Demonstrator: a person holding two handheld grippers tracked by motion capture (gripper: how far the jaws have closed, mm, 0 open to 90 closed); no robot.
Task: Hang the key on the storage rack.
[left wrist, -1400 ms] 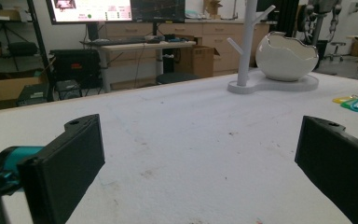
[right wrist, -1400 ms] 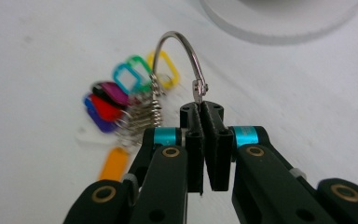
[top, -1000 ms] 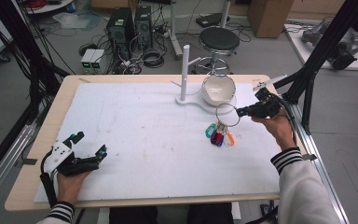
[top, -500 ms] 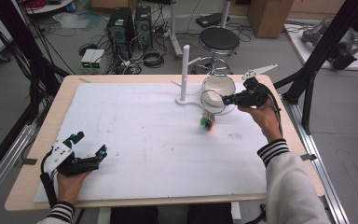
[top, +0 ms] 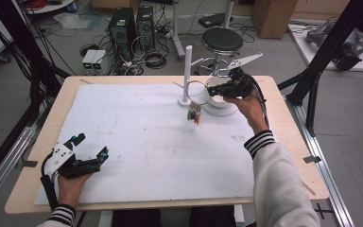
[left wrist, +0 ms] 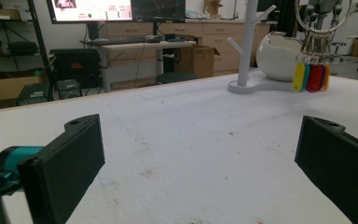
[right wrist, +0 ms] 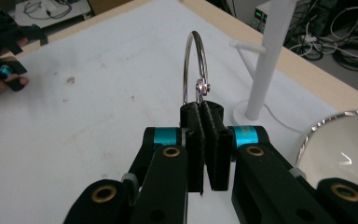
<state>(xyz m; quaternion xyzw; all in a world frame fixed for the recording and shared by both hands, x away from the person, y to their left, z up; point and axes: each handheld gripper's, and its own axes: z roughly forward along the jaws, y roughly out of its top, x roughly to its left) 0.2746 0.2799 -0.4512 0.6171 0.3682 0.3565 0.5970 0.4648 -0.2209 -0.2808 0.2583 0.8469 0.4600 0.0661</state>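
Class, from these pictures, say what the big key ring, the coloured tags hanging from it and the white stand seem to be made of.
Key ring: polished metal, thin, silvery, with glints.
Tags: probably plastic, in bright, glossy yellow, red and orange.
Stand: matte white, evenly coloured; painted wood or plastic, the look leaves that open.

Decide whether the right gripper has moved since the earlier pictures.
Yes. The right gripper, shut on the key ring, has moved left toward the white peg stand.

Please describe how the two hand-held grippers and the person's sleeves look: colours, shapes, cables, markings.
Each hand-held gripper, left and right, is black, with flat rectangular jaws, teal bands by the jaws, brass-coloured pivot rivets and a black trailing cable. Each carries a pale three-cornered plate on top. The sleeves are light grey with black-and-white striped cuffs.
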